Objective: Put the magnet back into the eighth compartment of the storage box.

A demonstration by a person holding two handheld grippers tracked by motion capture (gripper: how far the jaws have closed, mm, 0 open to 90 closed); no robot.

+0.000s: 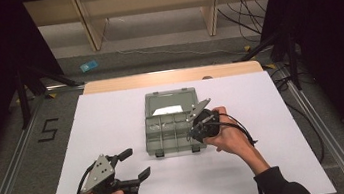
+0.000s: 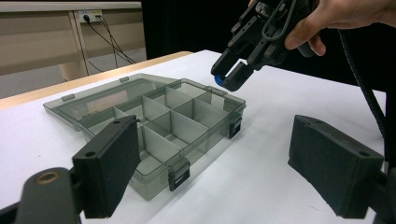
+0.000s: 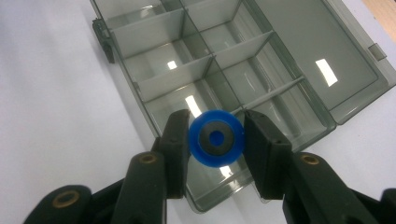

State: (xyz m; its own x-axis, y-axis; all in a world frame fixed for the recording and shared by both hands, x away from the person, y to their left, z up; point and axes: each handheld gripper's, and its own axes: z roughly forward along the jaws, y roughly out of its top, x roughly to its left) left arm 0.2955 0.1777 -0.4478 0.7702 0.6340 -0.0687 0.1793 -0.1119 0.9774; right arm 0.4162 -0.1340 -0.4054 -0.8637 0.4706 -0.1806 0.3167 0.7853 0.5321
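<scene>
A clear grey organiser box point(image 1: 171, 127) lies open in the middle of the white table, its lid point(image 1: 170, 102) flat behind it and its several compartments point(image 3: 187, 70) bare. My right gripper point(image 3: 215, 137) hovers over the box's right front part, shut on a small blue ring with a dark centre point(image 3: 216, 138). The same ring point(image 2: 218, 79) shows as a blue spot between those jaws, above the box point(image 2: 159, 126). My left gripper point(image 1: 135, 163) rests low at the front left, open and holding nothing, pointed at the box.
The white sheet point(image 1: 113, 125) covers most of the table, with a wooden strip point(image 1: 172, 76) at the far edge. Black stands and cables point(image 1: 274, 48) sit on the floor to both sides. A cable point(image 1: 237, 128) trails from the right gripper.
</scene>
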